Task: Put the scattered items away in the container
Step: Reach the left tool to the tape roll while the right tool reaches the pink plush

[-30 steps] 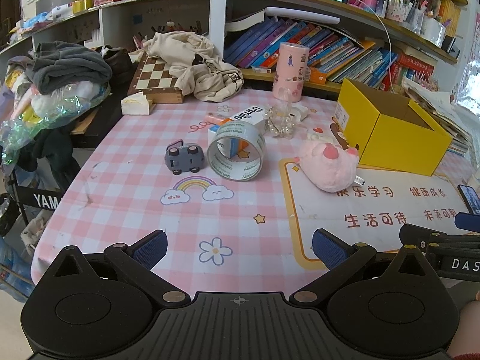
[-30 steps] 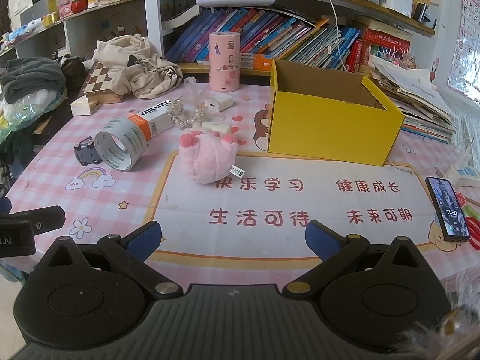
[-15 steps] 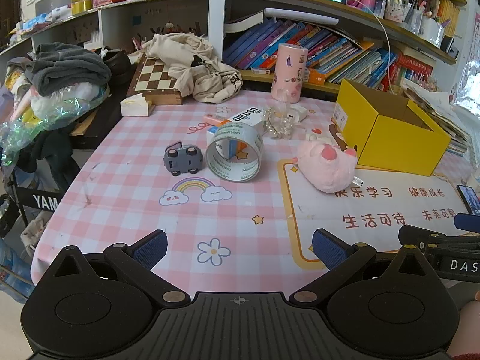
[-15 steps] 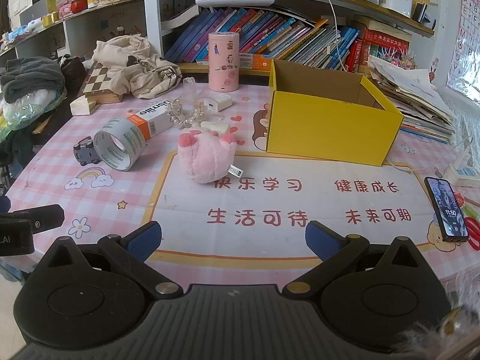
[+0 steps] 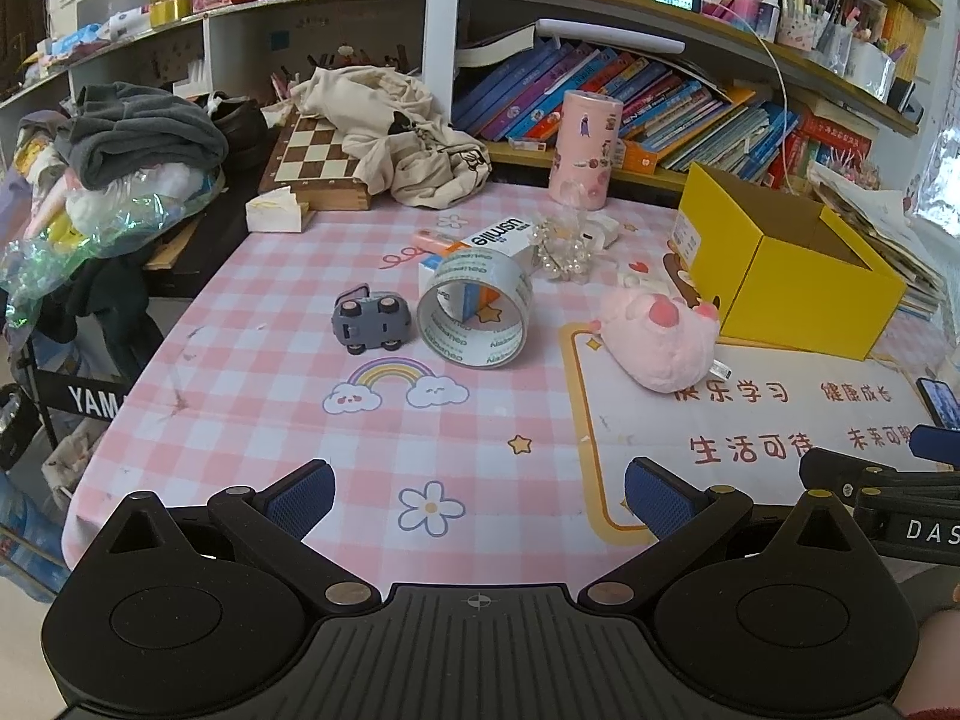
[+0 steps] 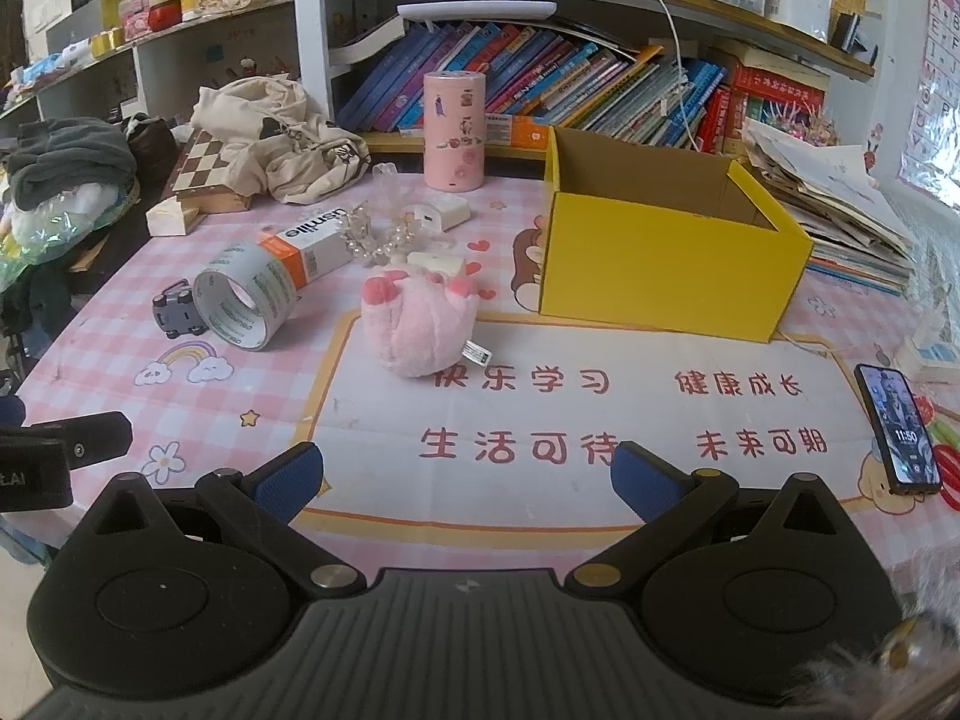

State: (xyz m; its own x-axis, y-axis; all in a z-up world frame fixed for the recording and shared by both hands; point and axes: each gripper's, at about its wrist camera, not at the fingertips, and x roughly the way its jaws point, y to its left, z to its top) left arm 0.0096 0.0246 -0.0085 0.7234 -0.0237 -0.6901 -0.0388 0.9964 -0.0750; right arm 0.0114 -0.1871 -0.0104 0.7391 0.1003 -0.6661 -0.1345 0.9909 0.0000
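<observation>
Pink-and-white checked cloth (image 5: 492, 438), printed with rainbows, stars and flowers, is spread over the table, and a white panel with red characters (image 6: 576, 414) is seen near its front edge. Crowded shelves of slanting books (image 6: 540, 84) are ranged behind, with crumpled beige fabric (image 5: 396, 126) heaped on a wooden chessboard (image 5: 312, 162). An open yellow cardboard box (image 6: 660, 252) with a plain brown inside is stood to the right. Scattered left of it are a fluffy pink plush toy (image 6: 420, 324), a glossy grey roll of tape (image 5: 477, 315) on its edge, a small grey toy car (image 5: 372, 324) and a beaded string (image 6: 372, 240). The left gripper (image 5: 480, 495) and the right gripper (image 6: 465, 480) are held low over the front edge, their blue-padded jaws spread wide and empty.
</observation>
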